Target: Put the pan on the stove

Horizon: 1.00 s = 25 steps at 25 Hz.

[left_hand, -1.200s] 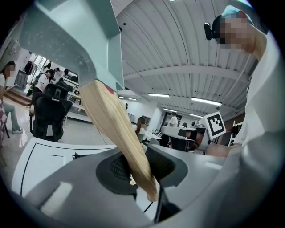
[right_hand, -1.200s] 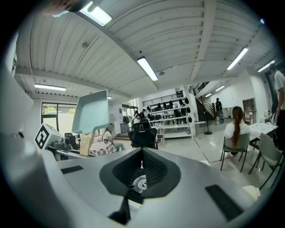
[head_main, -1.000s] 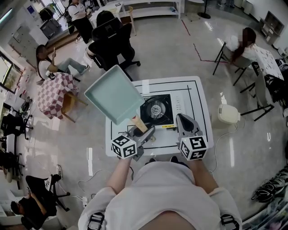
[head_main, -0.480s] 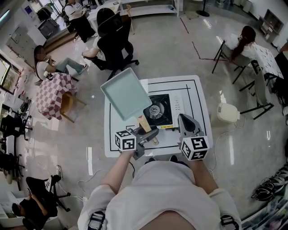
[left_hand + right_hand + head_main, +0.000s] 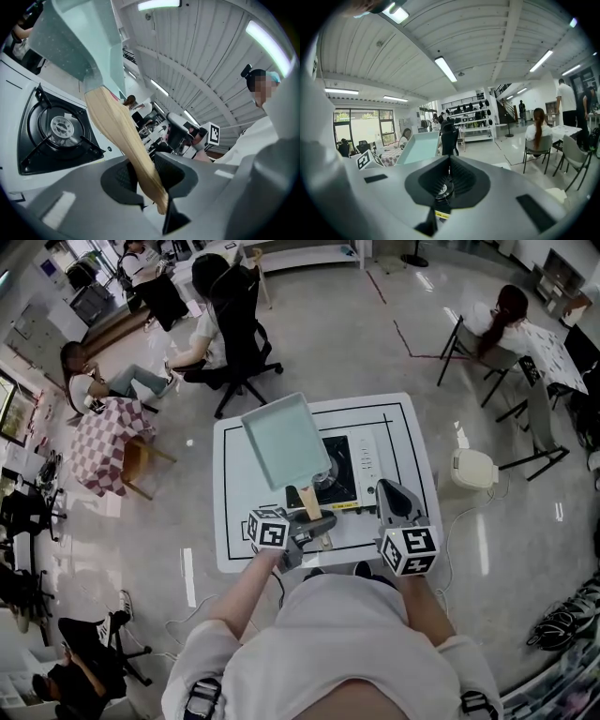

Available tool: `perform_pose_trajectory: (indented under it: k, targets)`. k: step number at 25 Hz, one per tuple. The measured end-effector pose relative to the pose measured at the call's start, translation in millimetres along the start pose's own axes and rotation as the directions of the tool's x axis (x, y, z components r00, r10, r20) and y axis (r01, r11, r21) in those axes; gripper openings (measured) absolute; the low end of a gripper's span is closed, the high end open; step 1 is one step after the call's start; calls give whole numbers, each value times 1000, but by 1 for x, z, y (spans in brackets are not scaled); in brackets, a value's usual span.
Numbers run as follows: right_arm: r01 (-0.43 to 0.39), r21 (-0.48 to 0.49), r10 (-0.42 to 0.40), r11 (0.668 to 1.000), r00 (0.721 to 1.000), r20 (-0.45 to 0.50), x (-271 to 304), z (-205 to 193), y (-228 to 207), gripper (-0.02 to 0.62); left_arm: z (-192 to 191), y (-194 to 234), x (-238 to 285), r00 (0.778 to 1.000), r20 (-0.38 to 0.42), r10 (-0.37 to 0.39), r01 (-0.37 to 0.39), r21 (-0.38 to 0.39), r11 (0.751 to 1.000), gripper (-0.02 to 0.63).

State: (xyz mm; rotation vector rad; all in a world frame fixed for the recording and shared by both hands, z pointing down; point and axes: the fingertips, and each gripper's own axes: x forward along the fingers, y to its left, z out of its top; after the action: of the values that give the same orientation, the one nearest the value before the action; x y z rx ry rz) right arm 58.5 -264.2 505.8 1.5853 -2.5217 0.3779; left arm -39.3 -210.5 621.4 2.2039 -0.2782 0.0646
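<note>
Above the stove, the pan juts from the left hand-held gripper.

The left gripper clamped the pan handle, its forearm stretched forward. The right gripper pointed ahead beside it, jaws pressed together on nothing.

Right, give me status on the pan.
Left gripper shut on pan handle. Right gripper shut, empty. Pan tilted above stove, not down. Nothing on burner.
</note>
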Motion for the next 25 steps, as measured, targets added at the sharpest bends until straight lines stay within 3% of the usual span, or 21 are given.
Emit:
perform_pose_trajectory:
  k: [12,25]
  targets:
    - [36,25,-35,999,999,-29,2,-7,-20,9,-29,18,22,990,-89,-114,99,-157,983,97]
    - [15,37,-13,999,998,-60,10,-15,-20,9,-47,25,26,971,-133,-199,148,-323,935,101]
